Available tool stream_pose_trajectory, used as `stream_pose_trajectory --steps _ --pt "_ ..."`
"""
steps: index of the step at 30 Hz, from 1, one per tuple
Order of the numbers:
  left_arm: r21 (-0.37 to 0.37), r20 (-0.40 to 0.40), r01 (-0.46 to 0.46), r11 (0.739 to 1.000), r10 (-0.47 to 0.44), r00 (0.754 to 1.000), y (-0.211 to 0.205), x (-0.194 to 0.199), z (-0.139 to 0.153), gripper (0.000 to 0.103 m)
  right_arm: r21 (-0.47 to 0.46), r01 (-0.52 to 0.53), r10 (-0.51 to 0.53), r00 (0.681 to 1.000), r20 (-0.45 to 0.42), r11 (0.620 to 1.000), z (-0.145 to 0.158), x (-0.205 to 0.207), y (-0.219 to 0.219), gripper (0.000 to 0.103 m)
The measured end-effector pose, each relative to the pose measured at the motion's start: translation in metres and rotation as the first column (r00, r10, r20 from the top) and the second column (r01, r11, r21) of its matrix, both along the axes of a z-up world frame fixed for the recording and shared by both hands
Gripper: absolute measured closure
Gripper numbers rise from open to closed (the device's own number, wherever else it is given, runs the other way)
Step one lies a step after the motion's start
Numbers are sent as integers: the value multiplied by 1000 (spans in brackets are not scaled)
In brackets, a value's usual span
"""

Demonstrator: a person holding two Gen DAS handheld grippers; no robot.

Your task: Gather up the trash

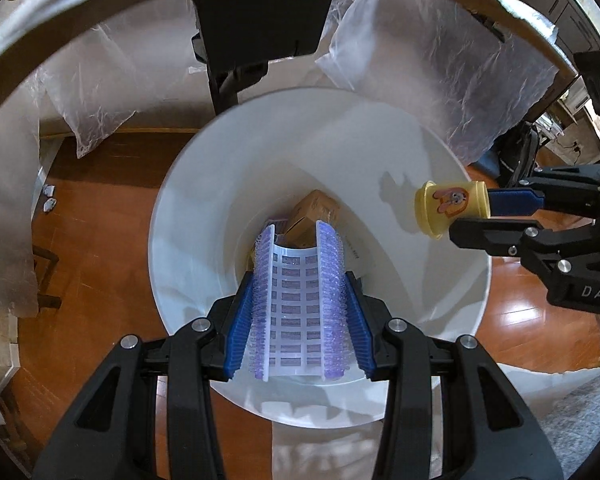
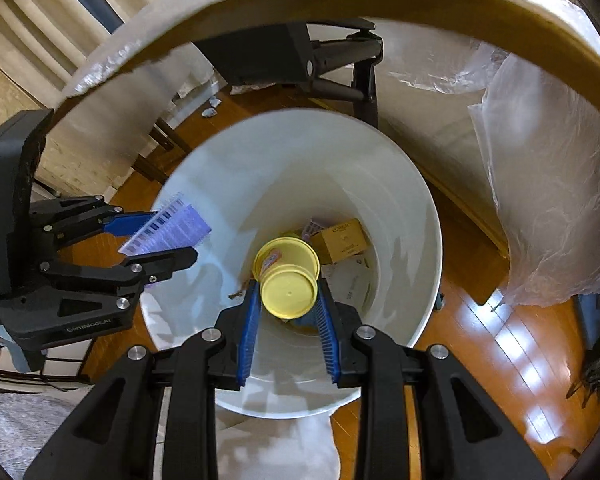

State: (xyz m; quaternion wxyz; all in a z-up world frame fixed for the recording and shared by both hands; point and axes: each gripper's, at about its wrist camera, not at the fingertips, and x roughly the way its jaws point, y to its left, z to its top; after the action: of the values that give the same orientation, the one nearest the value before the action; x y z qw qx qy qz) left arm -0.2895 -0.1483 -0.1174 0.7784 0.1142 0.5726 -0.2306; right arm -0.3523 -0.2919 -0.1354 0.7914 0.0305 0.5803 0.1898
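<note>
The left gripper [image 1: 299, 304] is clenched on a purple-and-white plastic sheet [image 1: 298, 300], bowed into a trough between the ribbed blue pads [image 1: 240, 328]. The right gripper [image 2: 288, 312] is clamped on a yellow plastic cup [image 2: 288, 282], its flat base facing the right wrist camera and its mouth pointing down into the bin.

Both items hang above the open mouth of the white waste bin [image 2: 400, 184]. In the right wrist view the sheet-holding gripper sits at 9 o'clock of the bin rim; in the left wrist view the cup-holding gripper enters at 3 o'clock.

Step in hand, as judged: the drop phase of collecting trash. Both pieces are positioned over the bin and not yet released. The next move calls for opening each set of jaws while the item lies inside the rim line. The sheet is springy and may cling to the pads or flick outward; the cup, near the 3 o'clock rim, could strike the wall.

Materials: the bin is a smooth, matte, tapered round tub. At its bottom lie a tan cardboard box [image 2: 342, 240] and white paper scraps [image 2: 350, 276]. The sheet is thin and flexible, with a printed grid. The cup is rigid, glossy, with a cartoon sticker [image 1: 450, 199]. The floor [image 1: 100, 216] is polished wood.
</note>
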Motion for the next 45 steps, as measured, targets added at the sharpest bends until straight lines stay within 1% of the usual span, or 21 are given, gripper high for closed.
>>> stream_pose_trajectory --steps 6,7,8,9,10,11,14,16,17,18,19,20,21,22,23,25,29,33,37,39,45 --pt "30 3 11 999 -11 1000 -1 2 -8 59 -25 -4 4 1000 -12 1000 -10 2 3 75" --pt "30 9 13 999 -13 1000 -2 2 -8 56 -29 -6 5 1000 -13 1000 -12 3 3 75" --pt "30 10 15 999 -15 1000 -3 3 -8 41 -37 -4 4 1000 -12 999 -12 3 3 73" --pt "29 14 15 999 -16 1000 -3 2 -7 32 -44 2 -3 1000 -8 999 -11 3 2 69" --pt "24 21 16 1000 -17 1000 -3 2 -6 23 -43 9 -9 1000 -5 999 -11 3 2 49" --pt "20 25 17 1000 -17 1000 -2 1 -5 23 -39 17 -17 1000 0 999 -7 2 1 36" --pt "22 23 5 1000 -5 1000 4 -1 7 23 -23 35 -35 999 10 999 13 -3 -7 36" --pt "-37 63 13 999 -11 998 9 -6 39 23 -4 30 -29 998 47 1000 38 -7 -11 36" --pt "-65 87 23 998 -17 996 12 -9 57 23 33 21 -24 996 86 999 65 -10 -14 35" --pt "-125 130 43 991 -27 991 16 -13 89 23 64 15 -23 992 120 998 85 -11 -17 35" --pt "-166 161 53 985 -26 987 19 -14 110 23 95 10 -25 986 164 995 107 -11 -20 27" --pt "-210 209 66 976 -21 978 24 -12 135 20 129 11 -43 969 245 992 138 -8 -28 14" --pt "-245 286 72 967 1 958 32 -7 166 15 135 25 -65 951 303 990 157 -2 -34 8" --pt "-256 343 65 964 28 939 37 -1 182 1 131 51 -95 928 359 990 173 6 -42 4" --pt "-268 420 41 963 78 904 46 11 201 1 118 96 -137 898 419 988 189 23 -54 4" --pt "-252 480 -57 966 176 860 60 48 215 1 75 183 -197 870 452 980 197 57 -70 4" --pt "-242 445 -247 938 333 831 90 145 204 1 -5 326 -288 842 456 945 189 143 -108 4" --pt "-175 411 -350 920 391 823 107 219 174 1 -70 412 -346 835 428 908 168 209 -137 4" --pt "-130 388 -400 907 417 822 113 257 147 1 -108 460 -390 837 383 881 141 248 -154 4" --pt "-139 362 -411 901 433 826 119 271 141 1 -116 471 -402 838 369 874 131 263 -157 4" --pt "-144 338 -439 887 461 821 131 290 130 1 -140 475 -405 845 350 869 111 273 -164 4"
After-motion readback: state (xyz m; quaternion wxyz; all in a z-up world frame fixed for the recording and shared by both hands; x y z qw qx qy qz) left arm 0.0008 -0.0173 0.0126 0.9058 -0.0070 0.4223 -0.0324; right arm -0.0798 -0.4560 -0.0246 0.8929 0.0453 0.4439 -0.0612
